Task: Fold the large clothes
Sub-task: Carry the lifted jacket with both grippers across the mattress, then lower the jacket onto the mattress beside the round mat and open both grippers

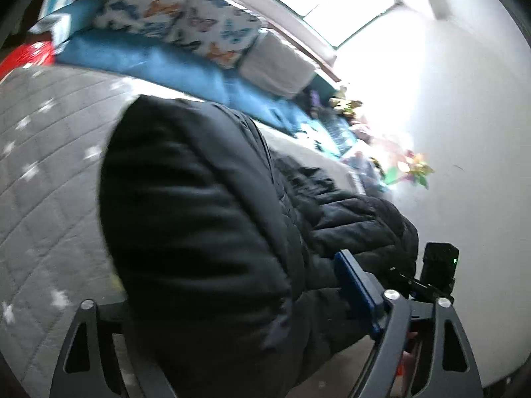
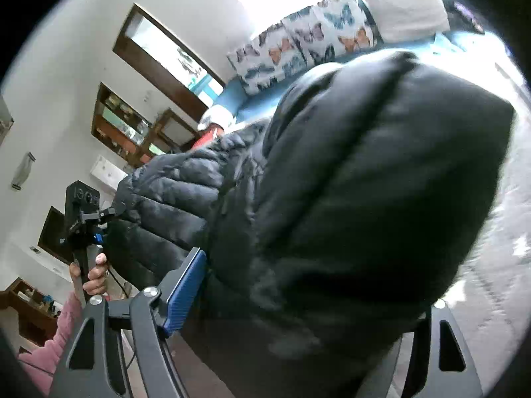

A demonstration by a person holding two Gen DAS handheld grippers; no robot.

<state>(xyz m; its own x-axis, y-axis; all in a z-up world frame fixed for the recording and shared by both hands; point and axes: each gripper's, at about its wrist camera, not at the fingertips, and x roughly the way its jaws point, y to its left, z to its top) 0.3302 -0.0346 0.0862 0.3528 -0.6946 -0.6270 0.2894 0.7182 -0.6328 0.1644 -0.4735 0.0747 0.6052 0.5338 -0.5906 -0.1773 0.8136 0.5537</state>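
A black puffer jacket point(image 1: 199, 225) is bunched between the fingers of the left gripper point(image 1: 239, 301) and the right gripper point(image 2: 298, 295), both clamped on it, above the grey quilted bed point(image 1: 43, 172).

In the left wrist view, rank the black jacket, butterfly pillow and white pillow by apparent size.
1. black jacket, though nearness to the camera inflates it
2. butterfly pillow
3. white pillow

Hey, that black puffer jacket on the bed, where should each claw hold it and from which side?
Judging by its bulk, grip the black puffer jacket by its near edge, coming from the bedside over the grey quilt. The left claw and right claw already have padded fabric bunched between their fingers there.
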